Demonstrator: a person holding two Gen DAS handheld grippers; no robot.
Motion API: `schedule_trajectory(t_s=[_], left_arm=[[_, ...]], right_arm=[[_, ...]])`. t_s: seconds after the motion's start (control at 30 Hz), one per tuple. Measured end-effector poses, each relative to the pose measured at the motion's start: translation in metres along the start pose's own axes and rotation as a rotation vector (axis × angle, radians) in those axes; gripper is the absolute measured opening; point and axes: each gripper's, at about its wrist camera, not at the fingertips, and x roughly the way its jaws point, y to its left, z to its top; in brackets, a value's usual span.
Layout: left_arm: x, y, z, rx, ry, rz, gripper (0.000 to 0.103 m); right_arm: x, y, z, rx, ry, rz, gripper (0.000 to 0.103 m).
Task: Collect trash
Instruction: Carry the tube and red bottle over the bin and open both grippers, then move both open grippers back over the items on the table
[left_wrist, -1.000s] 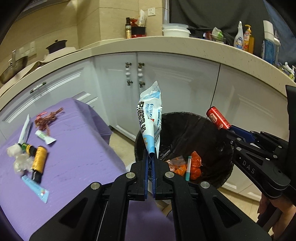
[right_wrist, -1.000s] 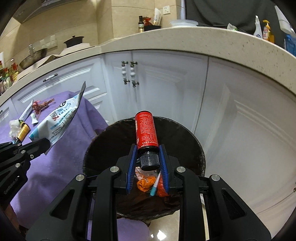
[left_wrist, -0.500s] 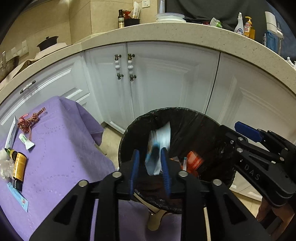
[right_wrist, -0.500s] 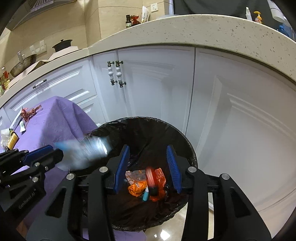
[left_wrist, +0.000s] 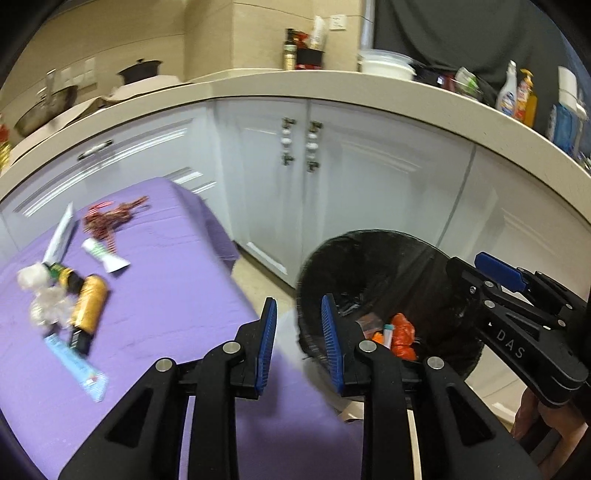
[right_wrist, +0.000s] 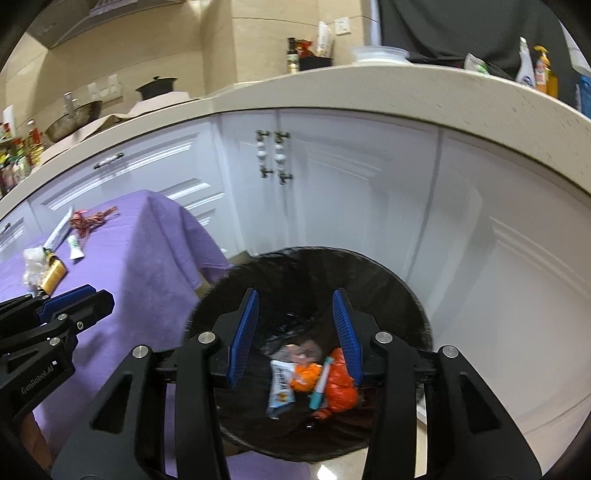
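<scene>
Both tools, left (left_wrist: 298, 334) and right (right_wrist: 295, 332), spread empty over the bin (right_wrist: 413, 295) rim

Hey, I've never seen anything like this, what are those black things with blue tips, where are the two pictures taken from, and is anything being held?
They are hand-held tongs, one in each of a person's hands, each carrying a forward-looking camera. One picture looks along the left tongs, the other along the right tongs. Both stand open and hold nothing. Below them is a black-lined trash bin with a white-and-blue wrapper and orange trash inside. On the purple tablecloth more rubbish waits: a yellow bottle, a small white tube, a red ribbon.
</scene>
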Motion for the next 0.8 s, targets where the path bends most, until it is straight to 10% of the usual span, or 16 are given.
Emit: schedule_trajectory(t_s=[0.8], left_arm=[[-0.087,0.173,-0.058,-0.285,-0.039,0.302,0.026]], right_arm=[[-0.019,0.186,-0.004,-0.243,0.013,0.342,0.041]])
